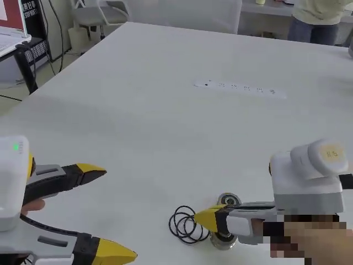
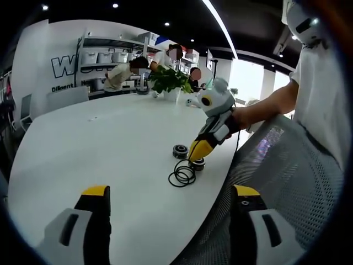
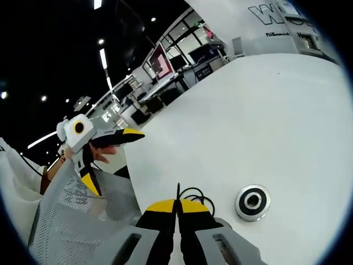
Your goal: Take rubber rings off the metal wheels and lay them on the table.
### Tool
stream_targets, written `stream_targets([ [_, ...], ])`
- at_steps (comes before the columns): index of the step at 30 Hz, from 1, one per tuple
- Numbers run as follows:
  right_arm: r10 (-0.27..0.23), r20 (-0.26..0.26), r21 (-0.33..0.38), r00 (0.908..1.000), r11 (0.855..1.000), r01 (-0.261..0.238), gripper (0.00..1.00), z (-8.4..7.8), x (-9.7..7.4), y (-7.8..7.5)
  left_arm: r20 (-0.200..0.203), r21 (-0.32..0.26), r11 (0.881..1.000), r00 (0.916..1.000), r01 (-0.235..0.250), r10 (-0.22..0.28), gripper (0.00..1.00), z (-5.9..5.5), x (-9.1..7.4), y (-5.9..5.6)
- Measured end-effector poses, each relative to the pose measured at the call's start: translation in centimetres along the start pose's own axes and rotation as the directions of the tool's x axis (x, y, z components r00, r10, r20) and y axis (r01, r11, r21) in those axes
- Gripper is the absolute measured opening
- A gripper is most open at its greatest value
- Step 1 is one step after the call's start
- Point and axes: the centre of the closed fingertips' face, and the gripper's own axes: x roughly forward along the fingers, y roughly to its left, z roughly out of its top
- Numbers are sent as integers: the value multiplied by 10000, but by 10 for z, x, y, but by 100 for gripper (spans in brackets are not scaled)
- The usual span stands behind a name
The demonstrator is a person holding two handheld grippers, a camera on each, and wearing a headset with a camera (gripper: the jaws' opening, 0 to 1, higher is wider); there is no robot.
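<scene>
- Rubber rings (image 1: 183, 223), in the head view, are lying as a loose tangle of thin black loops on the smooth white table (image 1: 165, 110), near its front edge.
- Just right of them a metal wheel (image 1: 228, 199) is lying flat, round and shiny with a dark centre. A second wheel (image 1: 222, 240) is sitting partly under the right gripper (image 1: 205, 218), whose yellow tips are pressing together at the right side of the tangle.
- The left gripper (image 1: 110, 212) is hovering at the lower left, well apart from the rings, its yellow-tipped jaws spreading wide and holding nothing. A flat white power strip (image 1: 240, 88) is lying farther back.
- In the left gripper view the rings (image 2: 181, 174) are showing as overlapping circles near the table's rounded edge. The metal wheel (image 2: 180, 150) and the second wheel (image 2: 197, 163) are lying just behind them.
- The right gripper (image 2: 194, 155) is pointing down at the second wheel. The left gripper (image 2: 171, 190) is showing its jaws far apart, and a grey mesh chair (image 2: 276, 165) is standing to the right.
- In the right gripper view the right gripper (image 3: 177, 205) is keeping its jaws closed tip to tip, with the rings (image 3: 194, 194) curling just beyond them. Whether a loop is pinched between them I cannot tell.
- The metal wheel (image 3: 252, 202) is lying beside the rings, a grooved silver disc with a black hub. The left gripper (image 3: 114, 160) is gaping open.
</scene>
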Motion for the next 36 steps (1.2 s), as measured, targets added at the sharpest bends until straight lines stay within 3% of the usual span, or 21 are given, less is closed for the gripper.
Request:
stream_targets([
  [21,-786,-173,-469,9968,9959,777,0,-7,3,-18,-14,-156,9999,10000,70,-70,86,-1,0,-1],
  [36,-1039,-349,-790,9940,9918,1009,5,-10,4,-23,12,-226,9997,10000,41,-41,86,-2,0,-1],
])
